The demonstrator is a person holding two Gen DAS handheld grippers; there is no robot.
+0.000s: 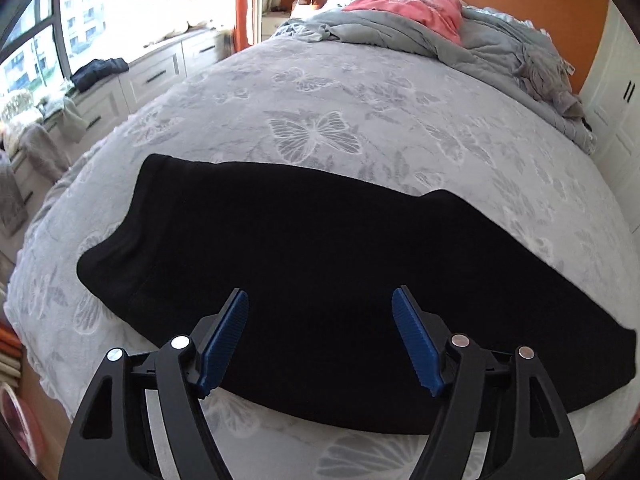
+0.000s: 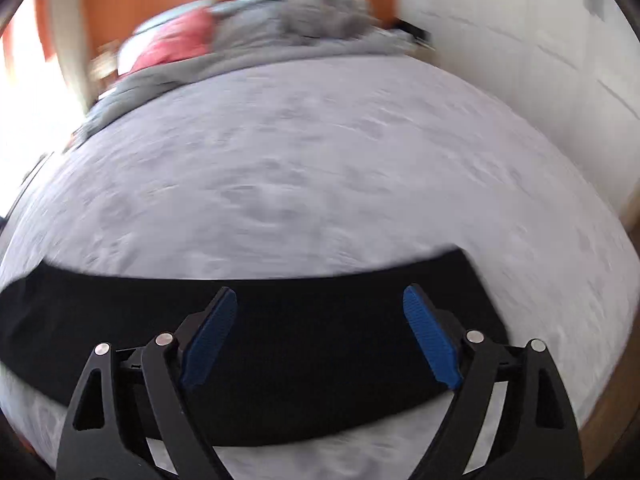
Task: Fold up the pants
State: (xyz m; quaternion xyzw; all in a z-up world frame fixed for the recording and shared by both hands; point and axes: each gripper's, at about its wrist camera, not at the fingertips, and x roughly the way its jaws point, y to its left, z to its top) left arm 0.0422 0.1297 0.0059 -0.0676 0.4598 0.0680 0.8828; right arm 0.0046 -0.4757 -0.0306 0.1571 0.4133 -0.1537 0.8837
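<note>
We are holding our left gripper [image 1: 320, 300] with its ribbed blue pads [image 1: 414, 340] spread wide and nothing between them, above the long black fabric pants [image 1: 320, 248]. Our right gripper [image 2: 320, 300] is likewise gaping wide and gripping nothing over the same pants [image 2: 300, 320]. The pants are lying flat across the near part of the pale grey butterfly-patterned bedspread [image 1: 320, 92]. Beyond the pants, at the bedspread's far end, a rumpled grey quilt [image 1: 480, 40] and a pink pillow [image 1: 412, 4] are resting.

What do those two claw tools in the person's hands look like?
Both look alike: the left gripper and right gripper have black arms with triangular cut-outs, round silver pins at the joints, and two ribbed blue finger pads each. No cables or sleeves show.
</note>
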